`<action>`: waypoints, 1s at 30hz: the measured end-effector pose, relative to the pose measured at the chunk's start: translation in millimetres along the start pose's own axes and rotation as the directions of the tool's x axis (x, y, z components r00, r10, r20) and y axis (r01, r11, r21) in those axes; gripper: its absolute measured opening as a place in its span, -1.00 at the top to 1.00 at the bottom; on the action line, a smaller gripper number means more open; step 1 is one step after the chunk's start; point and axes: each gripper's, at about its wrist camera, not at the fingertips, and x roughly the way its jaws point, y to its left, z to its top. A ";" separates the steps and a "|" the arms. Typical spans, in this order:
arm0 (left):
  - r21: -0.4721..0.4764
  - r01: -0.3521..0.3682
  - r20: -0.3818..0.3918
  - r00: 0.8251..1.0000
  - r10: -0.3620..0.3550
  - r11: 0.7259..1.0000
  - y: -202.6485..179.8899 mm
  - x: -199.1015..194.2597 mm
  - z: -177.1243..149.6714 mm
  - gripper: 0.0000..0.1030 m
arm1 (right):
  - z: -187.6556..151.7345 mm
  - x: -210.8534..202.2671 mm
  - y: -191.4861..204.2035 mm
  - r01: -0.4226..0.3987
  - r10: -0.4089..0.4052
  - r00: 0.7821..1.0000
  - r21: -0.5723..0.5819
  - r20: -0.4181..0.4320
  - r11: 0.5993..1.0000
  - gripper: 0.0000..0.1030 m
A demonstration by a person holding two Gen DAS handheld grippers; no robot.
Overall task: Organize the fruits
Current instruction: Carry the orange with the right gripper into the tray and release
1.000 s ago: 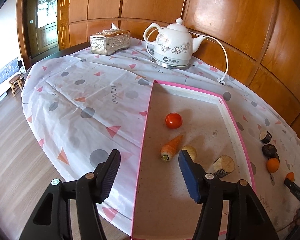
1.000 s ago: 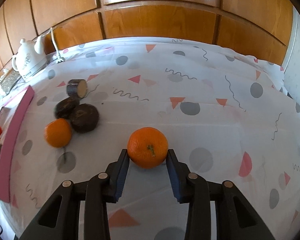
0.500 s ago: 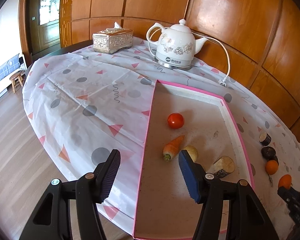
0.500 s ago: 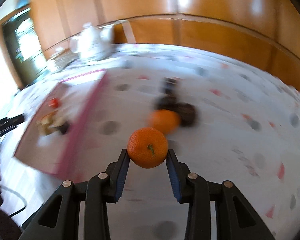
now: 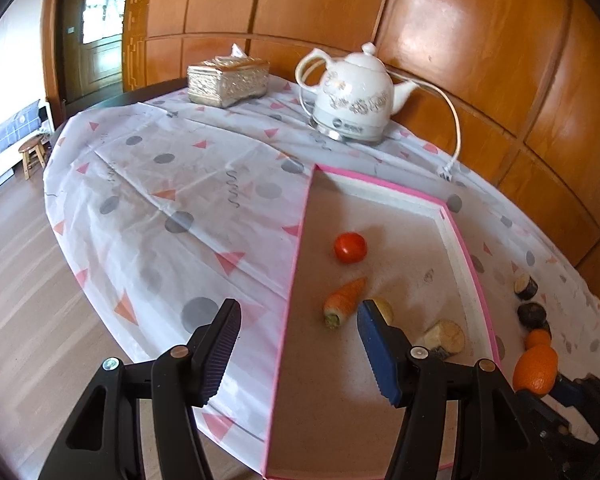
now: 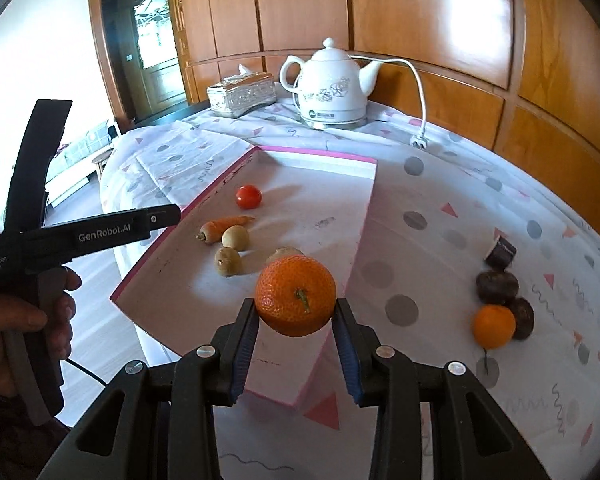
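At the lower centre of the right wrist view, the right tool (image 6: 296, 322) clamps a round orange tangerine (image 6: 295, 295) between its blue pads, held in the air above the near end of the shallow pink-rimmed tray (image 6: 364, 224). A red tomato (image 6: 248, 196), an orange carrot (image 6: 224, 227) and two small brownish fruits lie in the tray. Right of the tray, a second orange tangerine (image 6: 493, 326) sits on the patterned white tablecloth (image 6: 440, 184) covering the desk, touching dark round fruits. At the left edge, the left tool (image 5: 298, 350) stands half open, gripping nothing.
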 end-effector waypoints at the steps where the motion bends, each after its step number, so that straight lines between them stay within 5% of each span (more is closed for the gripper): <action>1: -0.008 -0.004 0.007 1.000 0.004 1.000 2.2 -0.7 1.5 -0.19 | 0.8 1.5 0.3 -0.011 0.011 1.000 0.003 -0.005 1.000 0.26; 7: -0.033 -0.017 0.006 1.000 0.017 0.999 11.2 2.2 2.0 -0.19 | -1.8 13.5 17.9 -0.066 0.063 0.997 -0.066 -0.049 0.996 0.26; 17: -0.023 -0.027 0.006 1.000 0.027 0.999 10.7 3.5 0.2 -0.19 | -4.4 37.7 21.8 -0.024 0.016 0.994 -0.078 -0.106 0.997 0.26; 30: -0.004 -0.025 -0.001 1.000 0.025 1.000 6.4 4.8 -2.4 -0.19 | -11.6 34.4 11.1 0.015 -0.016 0.997 -0.012 -0.071 1.000 0.21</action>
